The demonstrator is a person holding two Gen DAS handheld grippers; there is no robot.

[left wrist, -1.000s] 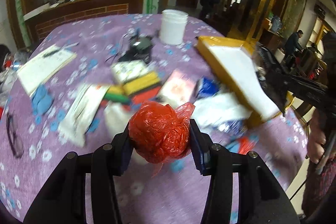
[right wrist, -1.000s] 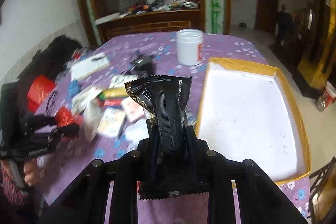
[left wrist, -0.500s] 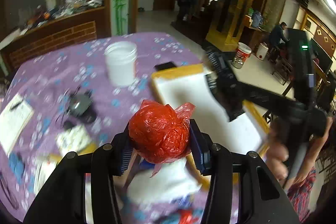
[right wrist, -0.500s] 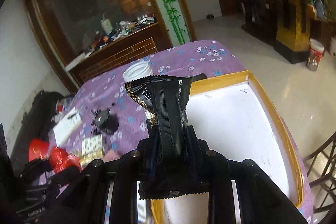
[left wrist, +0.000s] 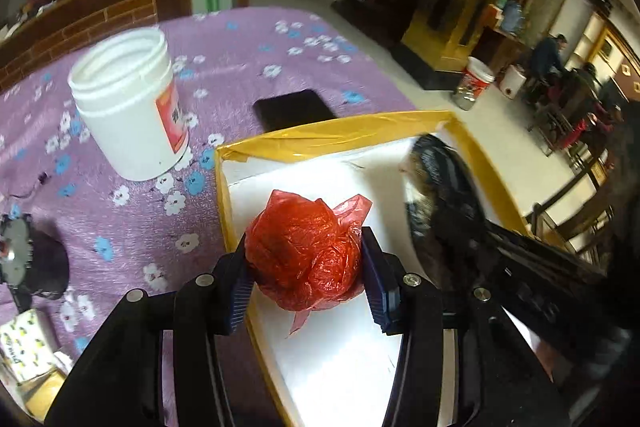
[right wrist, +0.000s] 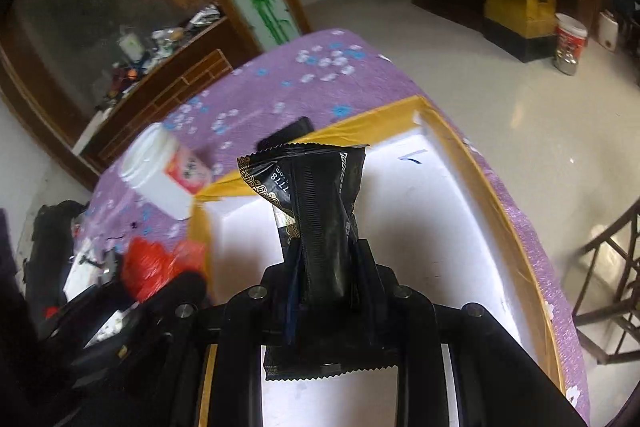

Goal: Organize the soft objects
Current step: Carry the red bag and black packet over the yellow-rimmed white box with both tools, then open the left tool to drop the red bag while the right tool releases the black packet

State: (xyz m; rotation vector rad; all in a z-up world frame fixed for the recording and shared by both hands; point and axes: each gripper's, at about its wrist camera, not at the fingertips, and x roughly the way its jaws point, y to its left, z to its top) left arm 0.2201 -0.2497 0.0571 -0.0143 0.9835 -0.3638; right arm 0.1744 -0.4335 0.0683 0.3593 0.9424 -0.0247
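My left gripper (left wrist: 306,281) is shut on a crumpled red plastic bag (left wrist: 306,255) and holds it over the left edge of a white tray with a yellow taped rim (left wrist: 332,137). My right gripper (right wrist: 325,277) is shut on a black foil packet (right wrist: 316,211) and holds it upright above the same tray (right wrist: 492,203). The right gripper and its packet show blurred in the left wrist view (left wrist: 444,211), over the tray's right side. The red bag shows at the left of the right wrist view (right wrist: 154,267).
A white plastic jar (left wrist: 128,107) stands on the purple flowered tablecloth (left wrist: 248,59) left of the tray. A black phone (left wrist: 294,109) lies behind the tray. A small black gadget (left wrist: 28,263) and packets (left wrist: 28,347) lie at the left. The table edge and floor lie to the right.
Both grippers have swung right and forward from the pile of objects to over the tray, each keeping hold of its item. The tray now fills the foreground.
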